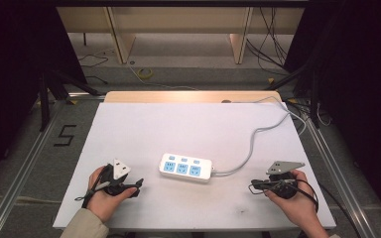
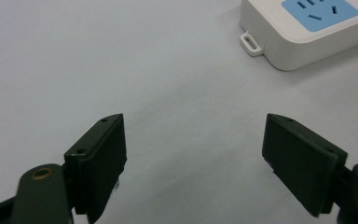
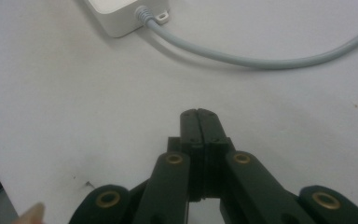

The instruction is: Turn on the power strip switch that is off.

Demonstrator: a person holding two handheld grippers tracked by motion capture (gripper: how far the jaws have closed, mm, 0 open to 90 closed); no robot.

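Where the white sheet covers the bench (image 1: 144, 129), the notes run as follows.

Bench: white top, with a strip of bare wood along the far edge; small dark specks on the near right part.

Power strip (image 1: 186, 167): white, lying flat near the middle of the bench, slightly toward the near side. Three blue socket faces on top, with three small blue buttons along its far edge. In the left gripper view one end shows at the top right (image 2: 303, 28), with a small mounting tab at the corner. In the right gripper view the cord end shows at the top left (image 3: 121, 16).

Cord (image 1: 258, 136): grey, leaves the right end of the power strip, curves across the bench toward the far right and runs off the far edge. In the right gripper view it sweeps from the strip to the right edge (image 3: 261, 60).

Left gripper (image 1: 140, 184): held in the left hand (image 1: 104, 196) at the near left of the bench, pointing right toward the power strip, apart from it. Jaws released, spread wide with bare bench between them (image 2: 193, 158); holding nothing.

Right gripper (image 1: 252, 186): held in the right hand (image 1: 290, 196) at the near right, pointing left, near the cord but not touching it. Jaws clenched, pads pressed together with nothing between them (image 3: 199, 114).

Floor: grey, with a dark "5" (image 1: 65, 135) marked to the left of the bench.
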